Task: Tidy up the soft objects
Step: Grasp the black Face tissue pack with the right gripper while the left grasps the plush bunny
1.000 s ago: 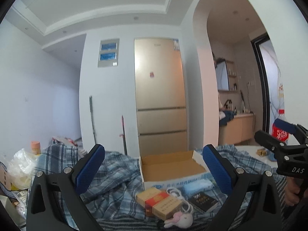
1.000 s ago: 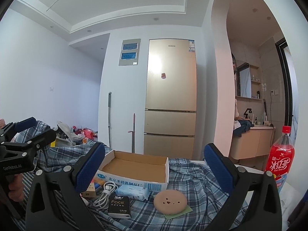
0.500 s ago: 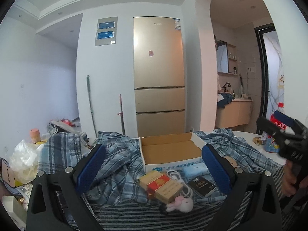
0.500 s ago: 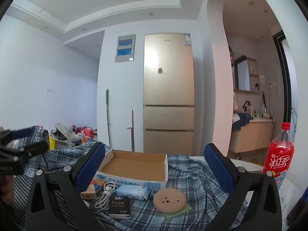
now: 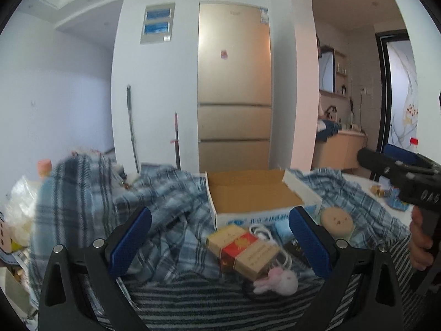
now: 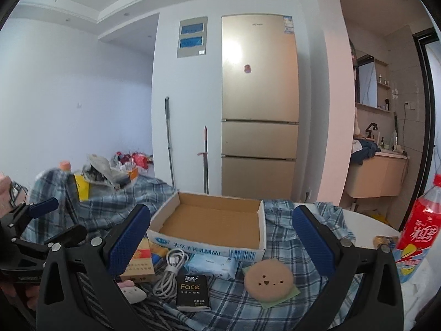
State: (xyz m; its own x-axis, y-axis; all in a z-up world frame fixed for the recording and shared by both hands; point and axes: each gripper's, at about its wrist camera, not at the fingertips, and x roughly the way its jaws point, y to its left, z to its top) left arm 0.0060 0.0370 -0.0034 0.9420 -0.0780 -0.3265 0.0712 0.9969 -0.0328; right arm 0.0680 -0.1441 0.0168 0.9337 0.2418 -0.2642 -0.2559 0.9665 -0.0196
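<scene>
A tall gold refrigerator [image 6: 259,110] stands against the far white wall, behind a worktop draped in a rumpled blue plaid cloth [image 6: 286,284]. An open cardboard box [image 6: 212,227] sits on the cloth, its brown inside bare. At the right edge stands a red soda bottle [image 6: 419,229]. In front of the box lie the smaller things: a gold and red carton [image 5: 242,248], a round tan plush cushion [image 6: 268,279] with a tiny face, resting on a green sheet, a pale blue tissue pack [image 6: 212,265] just below the box front, a black packet marked Face [image 6: 193,292], a coiled white cable [image 6: 171,271], and a small pink and white plush bunny [image 5: 277,278] lying beside the carton. The left claw [image 5: 219,244] hangs above the carton with its blue pads spread wide, holding nothing. The right claw [image 6: 220,244] is likewise spread wide and bare, hovering over the box front
</scene>
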